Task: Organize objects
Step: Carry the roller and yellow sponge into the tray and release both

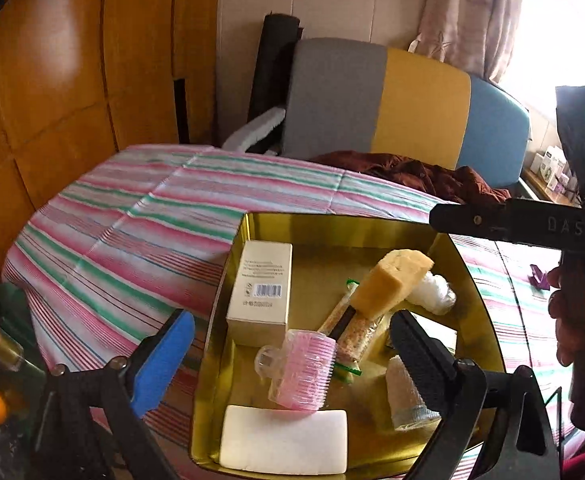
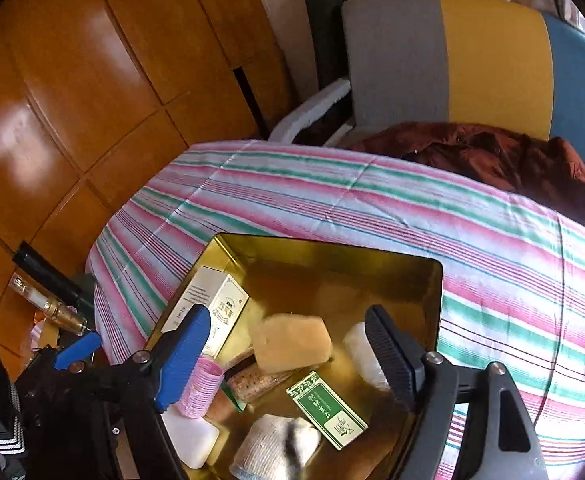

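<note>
Left wrist view: the left gripper [image 1: 292,354] stands wide apart over the near side of a shallow gold metal tray [image 1: 332,226] on the pink-and-green striped cloth [image 1: 132,220] — nothing between its blue and black pads. In the tray lie a cream cardboard box [image 1: 260,288] at far left, a pink ribbed hair roller [image 1: 304,372], a white soap bar [image 1: 284,438] nearest and a yellow sponge block [image 1: 388,284]. The right gripper [image 2: 288,352] also gapes empty above the tray — a green printed packet [image 2: 326,410] lies below it
</note>
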Demonstrator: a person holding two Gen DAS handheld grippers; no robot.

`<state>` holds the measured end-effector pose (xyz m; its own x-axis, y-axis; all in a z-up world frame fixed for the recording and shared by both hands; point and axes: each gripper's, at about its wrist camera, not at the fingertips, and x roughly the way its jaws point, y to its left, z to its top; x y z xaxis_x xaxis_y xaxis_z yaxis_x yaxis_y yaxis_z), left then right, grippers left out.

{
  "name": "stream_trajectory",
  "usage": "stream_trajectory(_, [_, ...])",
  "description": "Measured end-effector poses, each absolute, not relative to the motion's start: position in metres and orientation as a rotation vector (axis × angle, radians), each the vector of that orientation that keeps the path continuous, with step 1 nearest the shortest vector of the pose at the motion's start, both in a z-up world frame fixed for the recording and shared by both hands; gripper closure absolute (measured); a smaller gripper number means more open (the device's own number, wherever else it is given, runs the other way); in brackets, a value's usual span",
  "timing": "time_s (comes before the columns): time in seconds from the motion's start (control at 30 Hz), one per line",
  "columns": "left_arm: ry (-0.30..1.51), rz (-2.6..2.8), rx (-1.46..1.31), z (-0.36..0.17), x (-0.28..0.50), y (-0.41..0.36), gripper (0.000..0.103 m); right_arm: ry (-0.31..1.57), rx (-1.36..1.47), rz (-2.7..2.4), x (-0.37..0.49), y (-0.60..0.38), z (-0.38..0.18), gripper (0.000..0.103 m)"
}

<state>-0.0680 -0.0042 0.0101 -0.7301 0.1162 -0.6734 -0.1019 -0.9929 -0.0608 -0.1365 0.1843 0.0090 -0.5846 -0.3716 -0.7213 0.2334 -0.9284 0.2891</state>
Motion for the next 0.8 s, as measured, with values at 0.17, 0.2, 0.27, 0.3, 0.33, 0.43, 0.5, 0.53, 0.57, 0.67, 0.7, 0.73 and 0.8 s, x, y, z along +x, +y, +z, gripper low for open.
stream_trajectory(0.17, [0.002, 2.846, -1.039, 0.021, -0.058, -0.003, 0.001, -0.103, 1.098, -2.675, -0.106, 0.184, 0.020, 0.022])
stream_trajectory(0.2, [0.000, 2.848, -1.032, 0.022, -0.057, -0.003, 0.001, -0.054, 1.076, -2.724, -0.097, 0.183, 0.021, 0.022])
stream_trajectory(0.27, [-0.004, 2.849, -1.017, 0.025, -0.054, -0.002, 0.001, 0.013, 1.079, -2.797, -0.084, 0.183, 0.020, 0.022])
stream_trajectory(0.3, [-0.003, 2.848, -1.011, 0.026, -0.053, -0.002, 0.001, 0.029, 1.089, -2.823, -0.079, 0.185, 0.019, 0.022])
stream_trajectory(0.33, [-0.001, 2.846, -1.007, 0.027, -0.052, -0.001, 0.001, 0.029, 1.098, -2.836, -0.075, 0.187, 0.017, 0.022])
stream_trajectory(0.43, [0.011, 2.834, -0.995, 0.028, -0.048, 0.005, 0.001, -0.035, 1.126, -2.848, -0.063, 0.196, 0.011, 0.022])
stream_trajectory(0.5, [0.023, 2.828, -0.989, 0.028, -0.046, 0.009, 0.001, -0.072, 1.135, -2.860, -0.052, 0.202, 0.009, 0.028])
stream_trajectory(0.53, [0.033, 2.823, -0.984, 0.028, -0.044, 0.012, 0.001, -0.078, 1.137, -2.862, -0.048, 0.204, 0.008, 0.029])
stream_trajectory(0.57, [0.040, 2.818, -0.981, 0.028, -0.043, 0.014, 0.001, -0.081, 1.136, -2.862, -0.044, 0.206, 0.007, 0.029])
stream_trajectory(0.67, [0.069, 2.802, -0.964, 0.029, -0.039, 0.023, 0.001, -0.079, 1.129, -2.870, -0.032, 0.213, 0.007, 0.029])
stream_trajectory(0.7, [0.077, 2.796, -0.960, 0.030, -0.038, 0.026, 0.001, -0.089, 1.122, -2.873, -0.027, 0.217, 0.008, 0.029])
stream_trajectory(0.73, [0.085, 2.790, -0.959, 0.029, -0.037, 0.028, 0.001, -0.101, 1.117, -2.876, -0.023, 0.220, 0.008, 0.029])
stream_trajectory(0.8, [0.095, 2.772, -0.958, 0.029, -0.036, 0.034, 0.001, -0.130, 1.113, -2.882, -0.016, 0.229, 0.009, 0.029])
